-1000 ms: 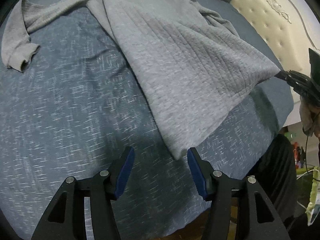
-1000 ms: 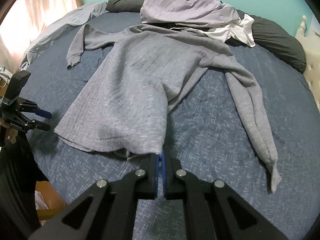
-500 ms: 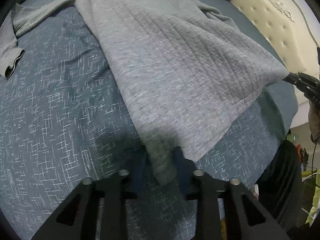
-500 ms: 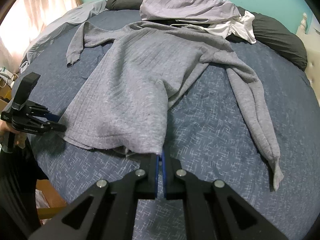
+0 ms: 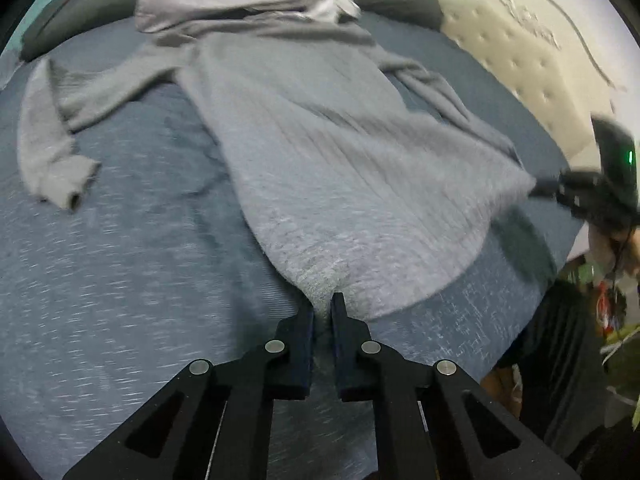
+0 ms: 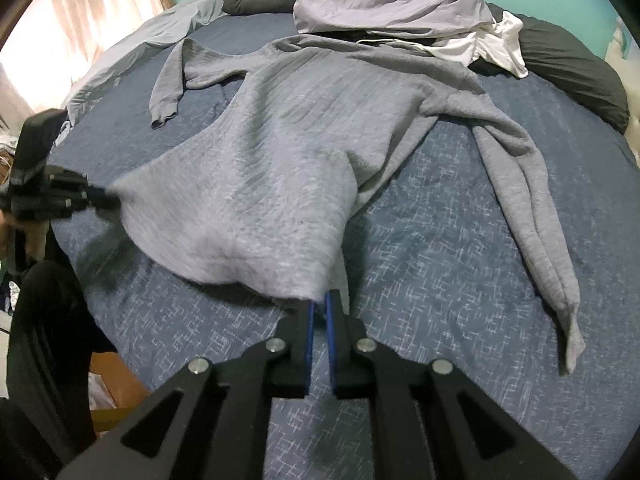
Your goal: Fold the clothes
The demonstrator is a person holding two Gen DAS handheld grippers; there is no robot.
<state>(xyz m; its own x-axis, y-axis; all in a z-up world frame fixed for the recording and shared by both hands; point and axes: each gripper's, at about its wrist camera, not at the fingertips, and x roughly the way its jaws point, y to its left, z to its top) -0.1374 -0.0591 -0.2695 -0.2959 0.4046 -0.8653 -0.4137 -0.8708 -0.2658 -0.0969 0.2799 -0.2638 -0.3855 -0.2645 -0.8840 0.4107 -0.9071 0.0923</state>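
Two grippers hold the hem of one grey sweater (image 6: pixel 280 168), which lies face-down-or-up (I cannot tell which) across the round bed (image 6: pixel 460 264), collar toward twelve o'clock and hem toward six. Beyond the collar, at twelve, sits a heap of other clothes (image 6: pixel 384 4) against dark pillows (image 6: pixel 568 68).

One sleeve (image 6: pixel 532 216) trails out to about four o'clock in the right wrist view; the other sleeve (image 6: pixel 168 80) lies bent near ten.

The left gripper (image 5: pixel 322 312) is pinched narrow on the hem corner, cloth bunched between its pads. The right gripper (image 6: pixel 319 308) has the opposite corner; its jaws are opening slightly, with fabric seemingly still caught at the tips.

The hem sags between the two corners, so the step in hand looks like lifting it to carry toward the collar. To do it well: firm up the right grip first, draw the corners apart until the edge is taut, raise both together and level, then lay the hem squarely on the shoulders. The sleeves probably want tucking in beforehand.
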